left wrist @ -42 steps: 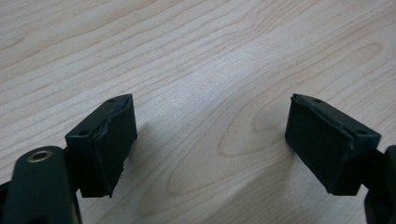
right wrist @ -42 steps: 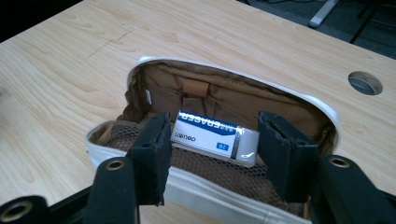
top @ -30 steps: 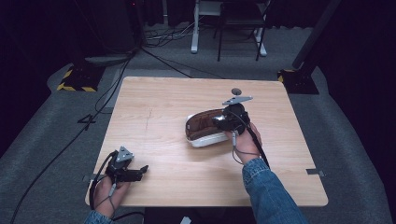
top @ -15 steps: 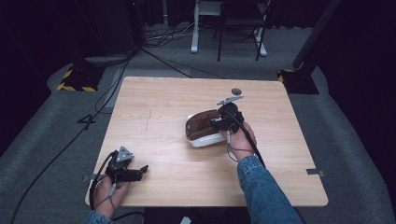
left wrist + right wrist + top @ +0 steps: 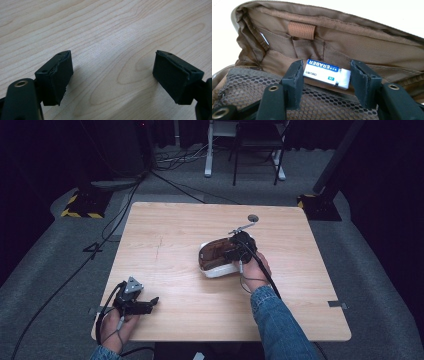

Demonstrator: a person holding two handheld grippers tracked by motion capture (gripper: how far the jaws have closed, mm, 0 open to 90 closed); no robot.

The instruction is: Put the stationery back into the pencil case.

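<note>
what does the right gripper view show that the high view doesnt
Right gripper view alone: the eraser in its blue and white sleeve, lying inside the pouch between the right gripper's parted jaws, apparently not clamped; also the mesh pocket and a brown fabric loop.

High view alone: the whole wooden table, the left gripper near the table's near left corner, a small round object beyond the pouch, and both of the person's hands.

Both: the open brown pouch and the right gripper reaching into it.

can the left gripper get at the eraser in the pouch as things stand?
Probably not. The left gripper sits open at the near-left table edge, far from the pouch. The right gripper already straddles the eraser inside, blocking the opening.
</note>
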